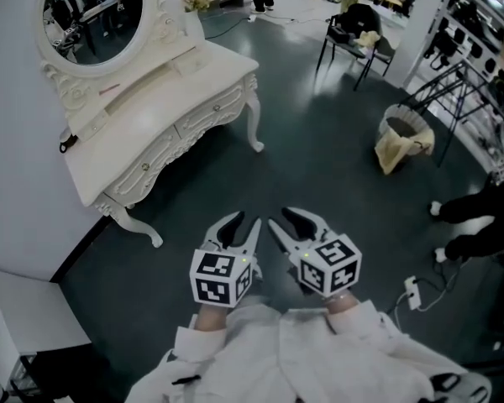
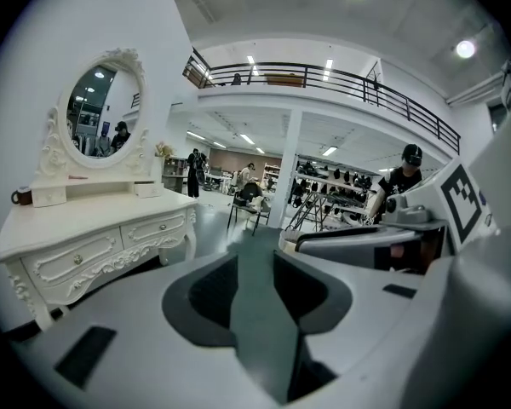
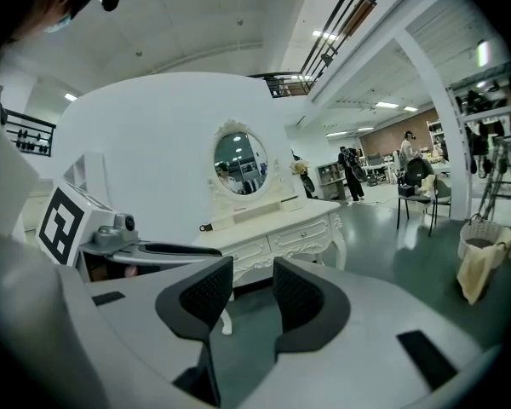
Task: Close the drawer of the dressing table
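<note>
Dark grey floor (image 1: 319, 141) of a big showroom; white dressing table (image 1: 176, 86) stands against the wall at upper left, with an oval mirror (image 1: 92, 11) on top. Its drawer fronts (image 1: 214, 107) look flush from here, can't tell which sticks out. Left gripper (image 1: 245, 223) and right gripper (image 1: 283, 217) are held side by side low in front of the person, well apart from the table, likely the approach. Both jaws are partly apart with nothing between, probably ready to push a front

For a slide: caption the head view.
Left tool and right tool, open and empty, above dark floor near the white dressing table.
</note>
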A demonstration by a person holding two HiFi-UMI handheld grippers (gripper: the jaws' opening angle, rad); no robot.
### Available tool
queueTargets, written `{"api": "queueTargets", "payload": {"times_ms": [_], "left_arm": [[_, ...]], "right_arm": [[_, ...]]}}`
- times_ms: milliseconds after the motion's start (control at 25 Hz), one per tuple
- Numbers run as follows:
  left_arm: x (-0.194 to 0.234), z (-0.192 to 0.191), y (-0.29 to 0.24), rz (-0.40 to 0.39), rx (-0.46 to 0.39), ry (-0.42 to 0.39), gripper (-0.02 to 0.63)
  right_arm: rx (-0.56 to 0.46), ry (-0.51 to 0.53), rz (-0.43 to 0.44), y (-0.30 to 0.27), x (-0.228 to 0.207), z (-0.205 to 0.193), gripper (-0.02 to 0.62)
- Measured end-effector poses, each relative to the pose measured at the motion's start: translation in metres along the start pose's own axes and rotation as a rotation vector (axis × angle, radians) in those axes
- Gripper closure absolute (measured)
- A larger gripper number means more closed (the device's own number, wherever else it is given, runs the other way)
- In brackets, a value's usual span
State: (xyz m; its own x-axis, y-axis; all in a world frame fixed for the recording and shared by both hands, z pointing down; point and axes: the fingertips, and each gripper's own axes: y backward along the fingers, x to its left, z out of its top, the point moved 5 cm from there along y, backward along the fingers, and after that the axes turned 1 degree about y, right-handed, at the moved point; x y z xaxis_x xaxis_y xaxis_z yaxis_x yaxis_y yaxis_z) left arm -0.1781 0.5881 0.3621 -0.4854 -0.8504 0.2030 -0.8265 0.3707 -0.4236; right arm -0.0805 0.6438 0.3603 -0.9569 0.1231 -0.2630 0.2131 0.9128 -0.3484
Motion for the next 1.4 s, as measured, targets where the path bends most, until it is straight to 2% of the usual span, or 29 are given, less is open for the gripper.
{"api": "queueTargets", "payload": {"times_ms": [480, 680, 1000, 1400], "left_arm": [[0.096, 0.071, -0.073, -0.016, -0.029, -0.036, 0.489], [0.125, 0.076, -0.088, -0.025, -0.015, -0.036, 0.489], [0.148, 0.069, -0.106, -0.04, 0.025, -0.004, 0.489], [0.188, 0.091, -0.129, 0.008, 0.027, 0.023, 0.489]], "right_arm": [[-0.032, 0.01, -0.043, -0.106, -0.047, 0.064, 0.471], [-0.028, 0.007, -0.056, -0.137, -0.051, 0.073, 0.471], [0.011, -0.006, -0.063, -0.162, -0.062, 0.071, 0.471], [0.036, 0.006, -0.04, -0.211, -0.086, 0.095, 0.471]]}}
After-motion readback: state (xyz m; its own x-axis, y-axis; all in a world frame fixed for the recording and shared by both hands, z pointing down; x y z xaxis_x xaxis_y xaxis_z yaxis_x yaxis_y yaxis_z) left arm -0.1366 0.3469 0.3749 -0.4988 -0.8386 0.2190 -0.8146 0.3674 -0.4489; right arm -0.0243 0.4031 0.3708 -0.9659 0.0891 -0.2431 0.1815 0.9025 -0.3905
